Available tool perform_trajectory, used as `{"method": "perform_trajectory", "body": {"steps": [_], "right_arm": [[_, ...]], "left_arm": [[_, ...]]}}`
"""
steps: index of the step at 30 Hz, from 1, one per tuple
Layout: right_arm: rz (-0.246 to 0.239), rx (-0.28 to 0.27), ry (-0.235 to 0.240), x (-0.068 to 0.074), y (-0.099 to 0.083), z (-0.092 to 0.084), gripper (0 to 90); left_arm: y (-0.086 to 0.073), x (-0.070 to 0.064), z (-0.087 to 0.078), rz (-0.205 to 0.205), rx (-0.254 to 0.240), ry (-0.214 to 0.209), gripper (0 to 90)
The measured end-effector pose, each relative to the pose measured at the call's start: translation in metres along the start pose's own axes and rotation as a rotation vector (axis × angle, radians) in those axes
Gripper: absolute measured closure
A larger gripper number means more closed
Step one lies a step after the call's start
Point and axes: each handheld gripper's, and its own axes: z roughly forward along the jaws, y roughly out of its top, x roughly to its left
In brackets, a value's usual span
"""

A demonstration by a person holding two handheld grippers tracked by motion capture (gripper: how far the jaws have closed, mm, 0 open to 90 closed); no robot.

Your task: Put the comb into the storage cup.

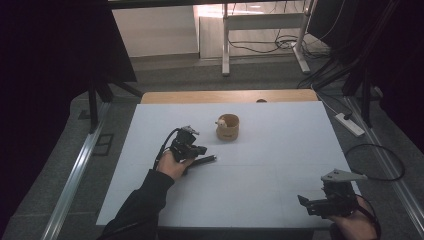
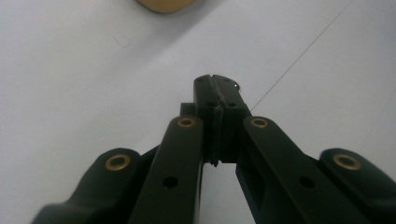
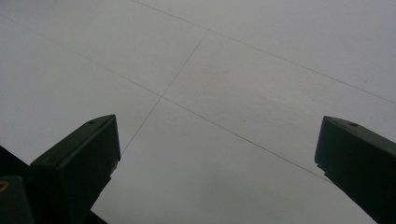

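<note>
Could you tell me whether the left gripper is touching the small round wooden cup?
Apart. The high view shows bare white table between the left gripper and the wooden cup.

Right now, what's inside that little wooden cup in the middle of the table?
A small pale, rounded thing pokes above the rim of the wooden cup at its left side. What it is I cannot tell, and the cup's wall hides anything lower down.

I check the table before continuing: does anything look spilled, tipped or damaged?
Nothing stands out. The small wooden cup stands upright on the white table, with a pale thing inside and no spill around it.
</note>
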Motion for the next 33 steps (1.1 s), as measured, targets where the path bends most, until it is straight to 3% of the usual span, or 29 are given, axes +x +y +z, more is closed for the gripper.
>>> {"method": "perform_trajectory", "body": {"steps": [20, 33], "right_arm": [[-0.006, 0.011, 0.001, 0.001, 0.0, 0.001, 1.1], [-0.008, 0.013, 0.002, 0.001, 0.0, 0.001, 1.3]], "left_arm": [[-0.007, 0.009, 0.026, -0.038, 0.086, 0.05, 88.2], [-0.004, -0.006, 0.031, 0.01, 0.127, 0.033, 88.2]]}}
